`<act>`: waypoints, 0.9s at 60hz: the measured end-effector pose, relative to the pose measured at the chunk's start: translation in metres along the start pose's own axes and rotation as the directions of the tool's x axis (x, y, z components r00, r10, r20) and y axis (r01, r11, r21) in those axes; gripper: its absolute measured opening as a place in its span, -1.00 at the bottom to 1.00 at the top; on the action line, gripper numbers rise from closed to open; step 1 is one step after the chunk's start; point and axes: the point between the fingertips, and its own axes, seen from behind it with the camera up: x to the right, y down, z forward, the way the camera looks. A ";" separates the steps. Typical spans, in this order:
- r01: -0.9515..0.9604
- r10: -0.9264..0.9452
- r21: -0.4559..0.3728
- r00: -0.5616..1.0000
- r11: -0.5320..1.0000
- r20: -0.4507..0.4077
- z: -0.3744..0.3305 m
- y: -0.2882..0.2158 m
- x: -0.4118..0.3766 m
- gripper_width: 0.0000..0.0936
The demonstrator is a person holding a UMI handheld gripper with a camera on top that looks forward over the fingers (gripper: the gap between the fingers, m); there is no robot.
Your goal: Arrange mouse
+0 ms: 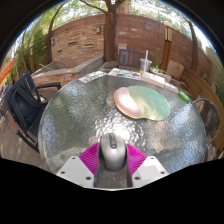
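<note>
Tongs [113, 163] closed on grey mouse [113, 151], both pink pads pressing its sides, over round glass table [80, 115]; green mat [142, 101] far right.

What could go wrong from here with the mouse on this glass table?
The gripper has the grey computer mouse between its pink pads, apparently pinched. Its rounded shell might slip out if tilted. The round textured glass table could let it slide when released. It could also overshoot the pale green and pink mat beyond the fingers.
</note>
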 end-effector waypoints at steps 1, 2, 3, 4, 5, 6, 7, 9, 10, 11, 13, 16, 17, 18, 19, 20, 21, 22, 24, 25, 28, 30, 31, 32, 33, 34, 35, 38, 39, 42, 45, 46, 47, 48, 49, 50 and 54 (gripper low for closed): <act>0.003 -0.003 0.003 1.000 1.000 0.005 -0.004 -0.003 -0.002 -0.20; 0.006 -0.006 0.005 1.000 1.000 0.012 -0.006 -0.006 -0.005 -0.20; 0.012 -0.012 0.011 1.000 1.000 0.020 -0.008 -0.011 -0.007 -0.20; 0.015 -0.016 0.022 1.000 1.000 0.027 -0.010 -0.018 -0.010 -0.20; 0.016 -0.018 0.038 0.999 0.999 0.033 -0.014 -0.027 -0.013 -0.20; 0.016 -0.018 0.056 0.999 0.998 0.041 -0.017 -0.037 -0.016 -0.20; 0.018 -0.022 0.072 0.998 0.997 0.055 -0.022 -0.049 -0.021 -0.20; 0.012 -0.021 0.119 0.996 0.993 0.081 -0.031 -0.076 -0.028 -0.19; 0.007 -0.020 0.145 0.996 0.989 0.086 -0.036 -0.090 -0.030 -0.20; 0.004 -0.020 0.170 0.996 0.985 0.092 -0.041 -0.105 -0.031 -0.20; 0.002 -0.027 0.214 0.993 0.977 0.115 -0.049 -0.133 -0.035 -0.20; -0.037 0.000 0.289 0.992 0.957 0.129 -0.059 -0.183 -0.030 -0.20; -0.050 0.008 0.309 0.991 0.950 0.135 -0.061 -0.197 -0.027 -0.20; -0.060 0.015 0.324 0.990 0.944 0.140 -0.061 -0.209 -0.023 -0.20; -0.072 0.025 0.338 0.990 0.939 0.140 -0.061 -0.221 -0.017 -0.20; -0.087 0.041 0.352 0.990 0.932 0.136 -0.064 -0.238 -0.010 -0.20; -0.102 0.058 0.363 0.990 0.926 0.130 -0.061 -0.249 -0.003 -0.21; -0.114 0.071 0.373 0.989 0.921 0.127 -0.058 -0.257 0.004 -0.21; -0.131 0.092 0.383 0.989 0.914 0.120 -0.049 -0.271 0.021 -0.20; -0.140 0.105 0.386 0.988 0.912 0.112 -0.043 -0.276 0.030 -0.21; -0.156 0.136 0.376 0.988 0.913 0.079 -0.020 -0.286 0.060 -0.20; -0.162 0.152 0.352 0.987 0.922 0.053 0.002 -0.281 0.078 -0.20; -0.166 0.162 0.335 0.986 0.927 0.042 0.014 -0.277 0.086 -0.20; -0.173 0.172 0.316 0.985 0.933 0.030 0.026 -0.272 0.093 -0.20; -0.179 0.181 0.307 0.983 0.935 0.020 0.040 -0.248 0.103 -0.20; -0.186 0.191 0.282 0.981 0.941 0.009 0.045 -0.256 0.110 -0.20; -0.190 0.197 0.261 0.980 0.947 -0.001 0.055 -0.250 0.117 -0.19; -0.190 0.200 0.193 0.979 0.963 -0.032 0.084 -0.226 0.133 -0.19; -0.188 0.198 0.176 0.979 0.966 -0.041 0.098 -0.207 0.136 -0.19; -0.180 0.189 0.121 0.980 0.976 -0.069 0.117 -0.185 0.143 -0.19; -0.176 0.181 0.071 0.980 0.982 -0.082 0.136 -0.161 0.149 -0.18; -0.177 0.182 0.060 0.980 0.982 -0.086 0.138 -0.154 0.149 -0.14; -0.180 0.184 0.051 0.979 0.982 -0.089 0.142 -0.150 0.150 -0.11; -0.181 0.184 0.040 0.979 0.983 -0.090 0.145 -0.145 0.150 -0.05; -0.181 0.183 0.026 0.979 0.983 -0.091 0.147 -0.141 0.150 0.01; -0.174 0.176 0.033 0.980 0.984 -0.087 0.145 -0.143 0.149 0.05; -0.161 0.165 0.041 0.982 0.986 -0.096 0.140 -0.149 0.152 0.25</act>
